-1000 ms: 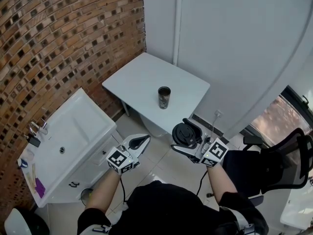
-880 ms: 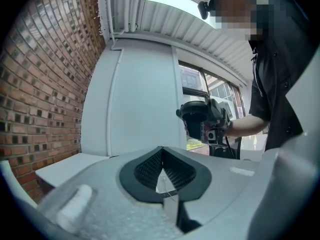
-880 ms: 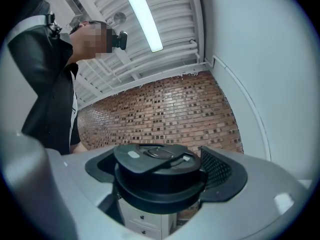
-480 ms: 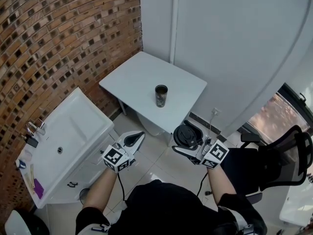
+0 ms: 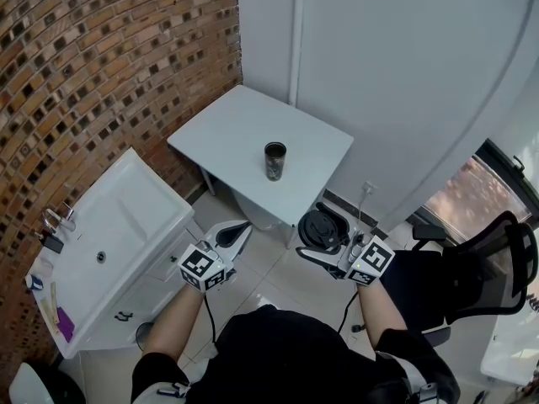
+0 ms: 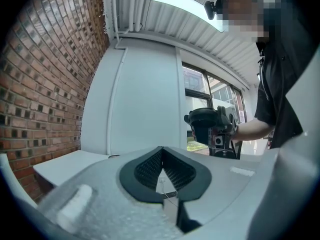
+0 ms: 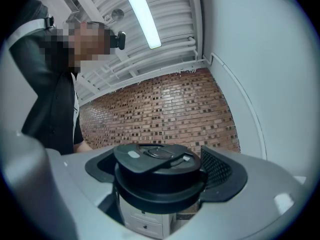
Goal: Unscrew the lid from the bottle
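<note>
Looks like we're basically done here: the lid [image 5: 320,229] is off and clamped in our right gripper [image 5: 317,236], out past the table's [image 5: 221,133] near edge. The bottle [image 5: 274,161] stands open around mid-table. Our left gripper [image 5: 239,231] is closed up, holding nothing.

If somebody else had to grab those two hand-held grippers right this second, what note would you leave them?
Left gripper: shut, empty, held short of the table.
Right gripper: shut on the black lid, held in the air off the table's near edge.
Bottle: upright and open on the white table, nothing touching it.
Done: the lid is off the bottle.
Left: probably only setting the lid down.
</note>
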Motion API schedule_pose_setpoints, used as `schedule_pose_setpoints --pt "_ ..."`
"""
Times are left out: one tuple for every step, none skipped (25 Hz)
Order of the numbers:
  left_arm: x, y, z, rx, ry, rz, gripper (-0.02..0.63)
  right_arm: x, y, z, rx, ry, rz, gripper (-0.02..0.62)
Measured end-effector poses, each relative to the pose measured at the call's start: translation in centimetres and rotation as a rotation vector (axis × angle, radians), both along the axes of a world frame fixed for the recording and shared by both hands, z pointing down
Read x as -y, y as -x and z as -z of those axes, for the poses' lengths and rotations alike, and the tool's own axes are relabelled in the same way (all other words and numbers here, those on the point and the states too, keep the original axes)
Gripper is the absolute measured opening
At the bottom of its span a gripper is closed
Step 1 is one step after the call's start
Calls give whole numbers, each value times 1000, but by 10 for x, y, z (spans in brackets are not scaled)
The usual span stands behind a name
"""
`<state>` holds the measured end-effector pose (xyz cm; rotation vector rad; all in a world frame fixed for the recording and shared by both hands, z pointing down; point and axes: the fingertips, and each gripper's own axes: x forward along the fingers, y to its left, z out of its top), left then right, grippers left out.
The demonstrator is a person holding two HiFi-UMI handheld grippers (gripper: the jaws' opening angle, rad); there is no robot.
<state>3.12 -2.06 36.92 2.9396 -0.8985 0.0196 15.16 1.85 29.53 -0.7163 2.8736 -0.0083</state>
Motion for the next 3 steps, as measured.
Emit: schedule_pose_setpoints --pt "0 0 1 0 0 -3 3 0 1 1 1 -2 0 482" --pt "0 0 2 1 -1 -6 3 0 2 2 1 -3 0 482" --pt "0 -1 2 2 -2 -10 2 0 2 3 1 -4 0 482"
